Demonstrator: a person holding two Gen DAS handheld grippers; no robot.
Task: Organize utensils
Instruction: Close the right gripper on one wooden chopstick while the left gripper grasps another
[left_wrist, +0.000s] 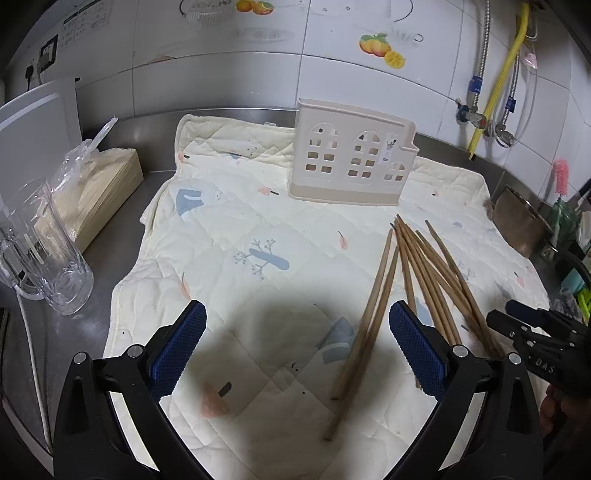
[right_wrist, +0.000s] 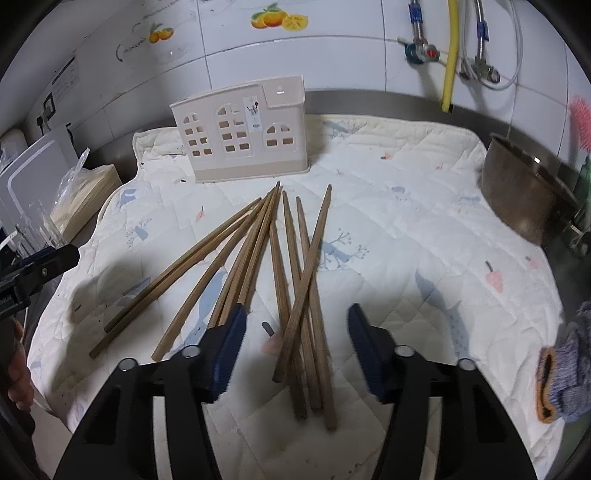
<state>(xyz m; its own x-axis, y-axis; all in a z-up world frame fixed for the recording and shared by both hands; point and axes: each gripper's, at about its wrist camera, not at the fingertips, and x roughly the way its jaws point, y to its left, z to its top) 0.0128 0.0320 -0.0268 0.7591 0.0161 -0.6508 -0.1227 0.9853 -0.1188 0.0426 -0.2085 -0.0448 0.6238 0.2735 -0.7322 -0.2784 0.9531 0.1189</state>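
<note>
Left wrist | both claws released | glass mug (left_wrist: 44, 254), pot (right_wrist: 524, 195) flank chopsticks (right_wrist: 258, 266)

**Materials and surface finishes**

Matt wooden chopsticks (right_wrist: 258, 254) lie on a quilted cloth mat (right_wrist: 406, 221). The holder (right_wrist: 240, 133) is smooth beige plastic; counter (left_wrist: 74, 332) brushed metal; mug (left_wrist: 44, 251) clear glass; pot (right_wrist: 524, 192) dull metal.

**Hidden and cut-off bits**

Chopsticks (left_wrist: 424, 280): near ends covered by the left gripper's (left_wrist: 297, 332) right finger. Right of the chopsticks, metal pot (right_wrist: 517, 192) clipped by the fisheye rim; pink brush (right_wrist: 581, 122) behind it blurred, half out. Knit cloth (right_wrist: 565, 373) cut at the edge. Holder (right_wrist: 240, 129) label too small to read.
</note>
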